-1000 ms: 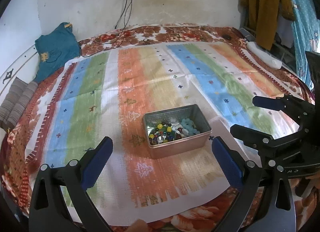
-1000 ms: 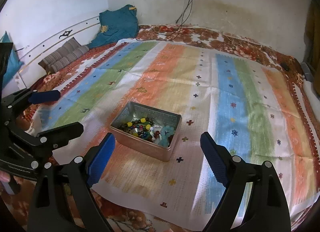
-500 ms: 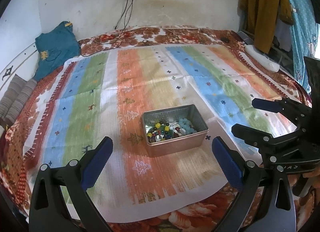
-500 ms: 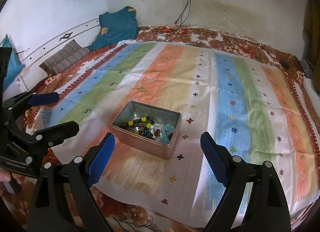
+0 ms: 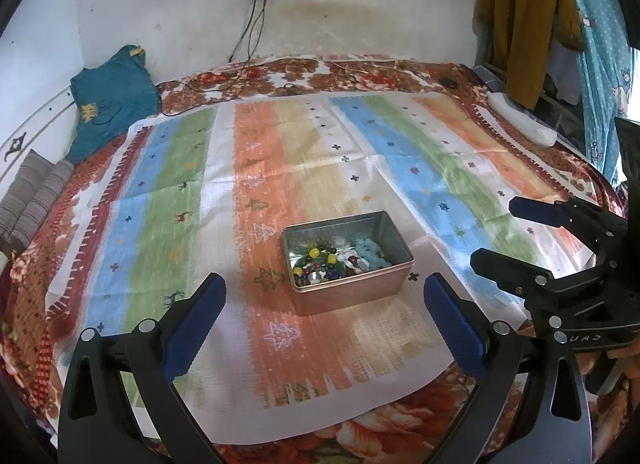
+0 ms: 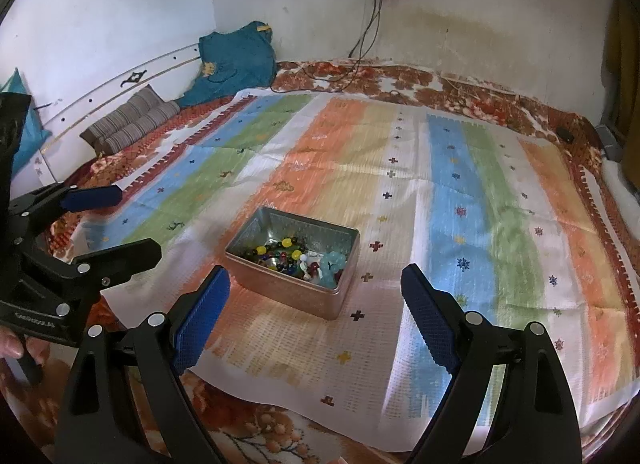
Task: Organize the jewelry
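Left wrist view: metal tin [image 5: 347,262] of beads [image 5: 320,264] sits mid-cloth. Short of it hover left gripper [image 5: 324,320] and right gripper [image 6: 314,318] — jaws apart, empty, likely poised to pick.

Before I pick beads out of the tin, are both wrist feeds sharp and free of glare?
Left wrist: tin fairly sharp, cloth behind it streaked; glints on the beads. Right wrist: same streaking beyond the tin. Both bend straight lines at the edges.

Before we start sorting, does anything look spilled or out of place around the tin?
Nothing stands out. The rectangular metal tin sits flat on the striped cloth, the colourful beads stay inside, and none lie outside.
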`<state>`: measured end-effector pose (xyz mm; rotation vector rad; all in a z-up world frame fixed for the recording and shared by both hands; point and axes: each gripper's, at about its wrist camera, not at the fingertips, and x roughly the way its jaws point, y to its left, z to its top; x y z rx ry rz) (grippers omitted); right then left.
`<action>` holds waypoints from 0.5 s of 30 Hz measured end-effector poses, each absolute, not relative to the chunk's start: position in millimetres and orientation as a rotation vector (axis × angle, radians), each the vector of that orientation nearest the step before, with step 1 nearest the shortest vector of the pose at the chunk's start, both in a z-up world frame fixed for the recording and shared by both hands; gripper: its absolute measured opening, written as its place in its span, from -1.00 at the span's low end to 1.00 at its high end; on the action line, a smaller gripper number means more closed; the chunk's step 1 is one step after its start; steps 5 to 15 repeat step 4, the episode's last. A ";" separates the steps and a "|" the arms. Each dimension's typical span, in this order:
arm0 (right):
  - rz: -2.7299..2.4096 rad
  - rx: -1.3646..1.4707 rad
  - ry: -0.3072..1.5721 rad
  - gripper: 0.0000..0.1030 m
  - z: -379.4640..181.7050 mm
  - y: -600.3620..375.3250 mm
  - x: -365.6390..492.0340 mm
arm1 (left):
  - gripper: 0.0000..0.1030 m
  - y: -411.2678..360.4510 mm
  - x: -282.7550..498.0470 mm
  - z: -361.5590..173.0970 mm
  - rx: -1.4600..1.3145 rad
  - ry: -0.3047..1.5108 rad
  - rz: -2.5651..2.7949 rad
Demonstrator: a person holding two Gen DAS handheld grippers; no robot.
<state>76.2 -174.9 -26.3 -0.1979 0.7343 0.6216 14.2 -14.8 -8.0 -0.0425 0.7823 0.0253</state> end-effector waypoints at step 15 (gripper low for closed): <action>0.621 -0.200 0.723 0.73 -25.1 -175.6 74.2 | 0.89 -16.2 13.0 -5.6 -0.038 0.771 0.021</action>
